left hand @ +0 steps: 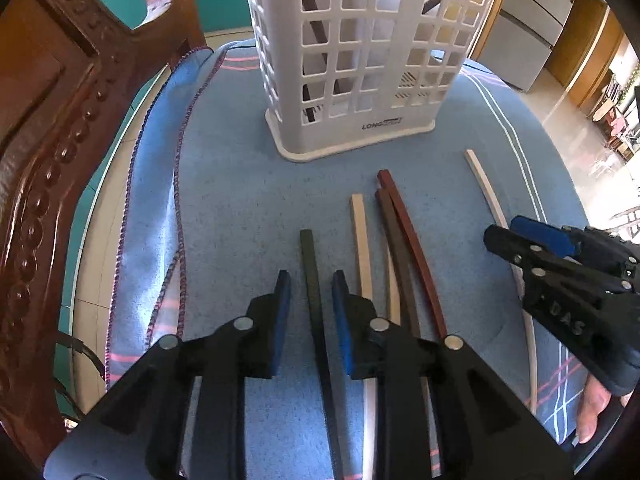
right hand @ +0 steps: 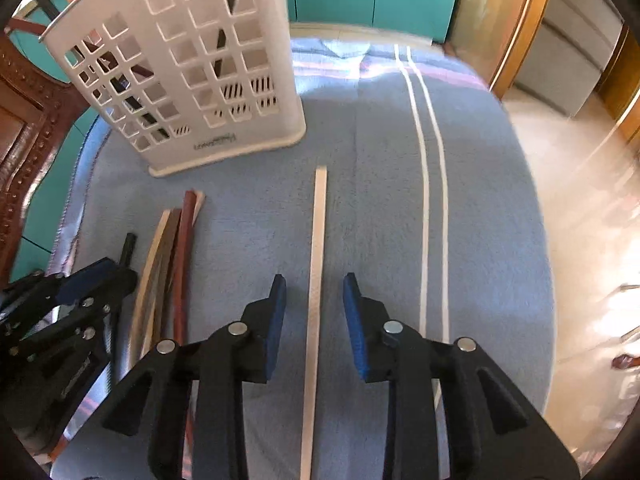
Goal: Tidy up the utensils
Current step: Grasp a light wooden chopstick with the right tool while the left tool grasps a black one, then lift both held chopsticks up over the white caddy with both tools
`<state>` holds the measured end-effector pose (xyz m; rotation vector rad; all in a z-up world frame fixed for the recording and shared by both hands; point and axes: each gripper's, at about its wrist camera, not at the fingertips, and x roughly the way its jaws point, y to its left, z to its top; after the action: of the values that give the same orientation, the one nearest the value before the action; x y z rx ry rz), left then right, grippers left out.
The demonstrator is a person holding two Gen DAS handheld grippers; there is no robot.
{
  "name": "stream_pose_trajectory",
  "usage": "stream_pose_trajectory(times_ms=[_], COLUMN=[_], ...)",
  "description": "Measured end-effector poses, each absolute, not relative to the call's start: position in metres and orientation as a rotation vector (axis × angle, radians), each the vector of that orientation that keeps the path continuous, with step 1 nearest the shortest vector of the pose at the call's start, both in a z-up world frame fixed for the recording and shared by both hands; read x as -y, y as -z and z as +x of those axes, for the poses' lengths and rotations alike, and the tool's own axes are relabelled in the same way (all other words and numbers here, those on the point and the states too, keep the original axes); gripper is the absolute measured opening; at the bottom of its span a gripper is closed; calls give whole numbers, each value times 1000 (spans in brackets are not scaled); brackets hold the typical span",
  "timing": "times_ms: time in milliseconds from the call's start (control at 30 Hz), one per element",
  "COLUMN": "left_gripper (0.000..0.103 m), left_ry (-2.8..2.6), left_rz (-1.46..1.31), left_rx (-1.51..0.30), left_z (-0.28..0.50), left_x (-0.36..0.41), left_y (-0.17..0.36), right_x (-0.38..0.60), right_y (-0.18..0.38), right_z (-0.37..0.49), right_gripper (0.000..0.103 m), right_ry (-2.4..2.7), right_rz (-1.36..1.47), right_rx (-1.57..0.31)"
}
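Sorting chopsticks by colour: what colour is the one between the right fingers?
Cream chopstick, clearest in the right wrist view.

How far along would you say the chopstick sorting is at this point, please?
Early on. Done: a few dark chopsticks already stand in the white basket. In hand: nothing yet; the left gripper straddles a black chopstick, the right gripper a pale chopstick, jaws open. Left: those two plus the bundle on the blue towel.

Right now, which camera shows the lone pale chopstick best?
The right wrist view: the pale chopstick runs unobstructed between the open right gripper. In the left wrist view it lies at the edge, partly hidden behind that gripper.
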<state>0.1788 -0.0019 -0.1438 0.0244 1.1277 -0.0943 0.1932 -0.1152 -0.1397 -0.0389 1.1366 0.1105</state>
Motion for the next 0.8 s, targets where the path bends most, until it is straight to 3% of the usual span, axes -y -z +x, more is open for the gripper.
stream_pose_trajectory(times_ms=[100, 167, 233, 800], left_gripper=[23, 17, 9, 7], left_ry=[90, 86, 82, 101], left_rz=[30, 31, 26, 52], left_rx=[-1123, -1120, -1117, -900], left_z=[179, 180, 180, 159], left_x=[4, 7, 6, 4], left_y=[144, 146, 146, 84], right_x=[110, 108, 109, 140], right_y=[137, 135, 133, 47], right_z=[193, 192, 192, 148], right_gripper=[28, 12, 7, 6], right_ry=[-101, -110, -119, -197], right_rz=[-77, -77, -65, 38], right_rx=[-1130, -1133, -1136, -902])
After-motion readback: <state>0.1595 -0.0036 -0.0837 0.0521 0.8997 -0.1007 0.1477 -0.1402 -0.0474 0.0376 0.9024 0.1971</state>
